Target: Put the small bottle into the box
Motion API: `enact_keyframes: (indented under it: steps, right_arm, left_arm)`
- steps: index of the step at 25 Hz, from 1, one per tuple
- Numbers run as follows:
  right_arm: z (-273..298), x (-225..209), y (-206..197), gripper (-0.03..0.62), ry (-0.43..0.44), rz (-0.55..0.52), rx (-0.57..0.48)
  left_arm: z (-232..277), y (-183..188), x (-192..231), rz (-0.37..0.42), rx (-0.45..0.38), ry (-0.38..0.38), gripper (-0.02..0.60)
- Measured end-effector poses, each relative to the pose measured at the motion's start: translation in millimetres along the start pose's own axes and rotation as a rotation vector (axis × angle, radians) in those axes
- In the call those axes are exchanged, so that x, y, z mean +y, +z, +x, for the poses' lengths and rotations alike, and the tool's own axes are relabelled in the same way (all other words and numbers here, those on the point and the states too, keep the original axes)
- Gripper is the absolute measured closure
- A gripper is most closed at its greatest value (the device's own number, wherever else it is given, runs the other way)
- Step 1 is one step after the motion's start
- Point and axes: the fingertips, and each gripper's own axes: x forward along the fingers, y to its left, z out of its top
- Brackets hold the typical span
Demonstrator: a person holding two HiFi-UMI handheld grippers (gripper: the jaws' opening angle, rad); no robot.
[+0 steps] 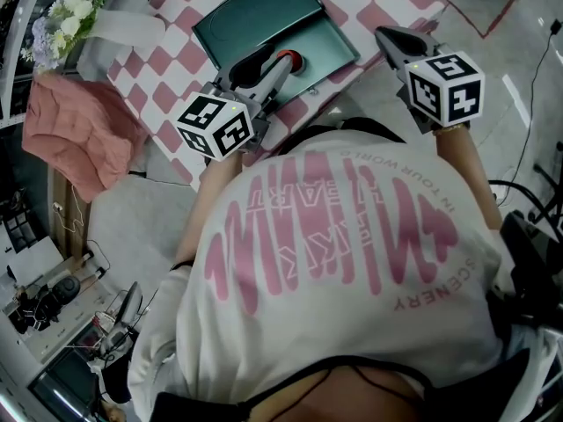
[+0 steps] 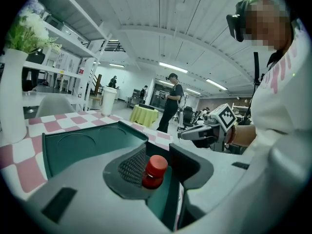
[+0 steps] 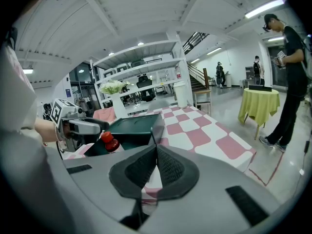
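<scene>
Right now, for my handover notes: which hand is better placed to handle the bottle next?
Left. The left tongs stand open around the small bottle at the box; the right tongs are shut, empty, away from it.

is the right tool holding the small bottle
No, the right tool has its jaws together on nothing; the small bottle stands apart from it.

The box lies on the worktop. The small bottle stands inside it at its near edge, between the jaws of the left hand-held gripper. The right hand-held gripper hangs off to the right, beyond the worktop's corner. A vase of flowers stands far left.
</scene>
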Motion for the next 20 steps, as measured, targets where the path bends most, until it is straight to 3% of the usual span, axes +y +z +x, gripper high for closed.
enact_keyframes:
  steps: [12,15,20]
  right_arm:
    - [-3,-2,3,0.588,-0.01,-0.012,0.005]
    - [-4,-2,4,0.588,-0.013,-0.014,0.002]
    - [-1,-1,4,0.588,-0.006,-0.017,0.005]
  left_arm:
    - [-1,13,1,-0.009,-0.051,-0.004,0.453]
    - [-2,15,-1,-0.003,-0.056,-0.008,0.511]
    - [-5,15,1,-0.012,-0.066,-0.002,0.544]
